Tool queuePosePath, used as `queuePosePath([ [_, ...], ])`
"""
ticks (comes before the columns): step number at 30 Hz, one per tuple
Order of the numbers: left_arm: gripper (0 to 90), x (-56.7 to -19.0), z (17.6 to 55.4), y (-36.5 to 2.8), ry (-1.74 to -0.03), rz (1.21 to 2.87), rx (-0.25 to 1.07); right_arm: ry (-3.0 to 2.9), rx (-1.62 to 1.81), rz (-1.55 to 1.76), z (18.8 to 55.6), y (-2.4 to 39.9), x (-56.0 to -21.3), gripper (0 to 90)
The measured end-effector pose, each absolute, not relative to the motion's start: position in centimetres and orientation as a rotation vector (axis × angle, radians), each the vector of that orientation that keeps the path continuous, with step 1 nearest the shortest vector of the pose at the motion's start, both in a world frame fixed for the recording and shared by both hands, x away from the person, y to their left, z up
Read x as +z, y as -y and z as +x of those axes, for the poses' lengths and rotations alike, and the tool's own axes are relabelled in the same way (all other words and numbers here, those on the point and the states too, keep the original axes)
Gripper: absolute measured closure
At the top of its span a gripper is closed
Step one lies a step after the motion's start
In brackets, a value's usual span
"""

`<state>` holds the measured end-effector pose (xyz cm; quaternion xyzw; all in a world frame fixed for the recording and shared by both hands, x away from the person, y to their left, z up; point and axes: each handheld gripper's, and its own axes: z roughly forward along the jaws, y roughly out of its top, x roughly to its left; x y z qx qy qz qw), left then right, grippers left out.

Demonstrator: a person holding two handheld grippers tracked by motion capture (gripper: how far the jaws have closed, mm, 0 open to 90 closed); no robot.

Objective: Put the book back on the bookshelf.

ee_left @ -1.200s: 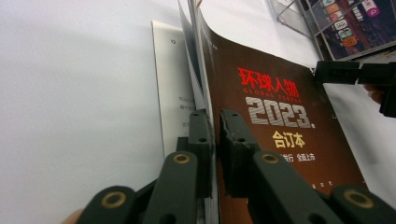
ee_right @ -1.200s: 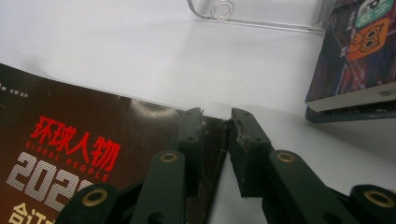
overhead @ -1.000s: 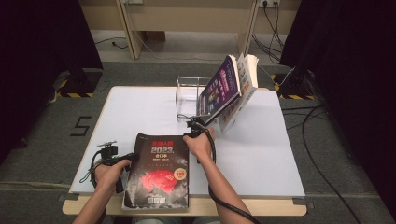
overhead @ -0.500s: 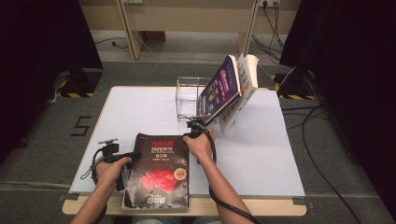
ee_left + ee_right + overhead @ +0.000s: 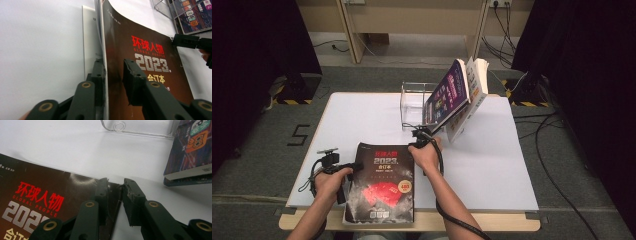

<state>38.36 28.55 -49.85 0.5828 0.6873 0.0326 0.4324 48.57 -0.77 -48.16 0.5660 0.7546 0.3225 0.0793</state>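
Observation:
A thick dark magazine (image 5: 382,185) with red characters and "2023" on its cover lies at the table's near edge and overhangs it. My left gripper (image 5: 353,168) is at its left edge. In the left gripper view my left gripper (image 5: 113,72) has one jaw against the page block and the other on the cover (image 5: 150,57). These jaws have just been closing with the magazine's edge between them. My right gripper (image 5: 413,148) is at the far right corner. In the right gripper view my right gripper (image 5: 115,192) is shut on that corner of the magazine (image 5: 37,195).
A clear acrylic stand (image 5: 412,102) is at the back middle of the white table (image 5: 362,120). A purple book (image 5: 452,95) and a white book (image 5: 474,85) lean against it. Cables trail on the floor to the right.

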Motion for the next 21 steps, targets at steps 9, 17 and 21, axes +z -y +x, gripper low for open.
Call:
queuePosePath([
  [9, 80.1, -50.0, 38.3, -28.7, -1.709, 1.453, 0.094, -2.268, 0.979, 1.699, 48.5, 0.9, -48.1, 74.2],
  [17, 82.0, -49.9, 38.3, -28.6, -1.700, 1.456, 0.099, -2.266, 0.946, 1.747, 48.3, 2.0, -48.1, 90.0],
  [21, 83.6, -49.7, 38.3, -28.6, -1.687, 1.455, 0.094, -2.271, 0.944, 1.731, 48.3, 1.8, -48.1, 90.0],
])
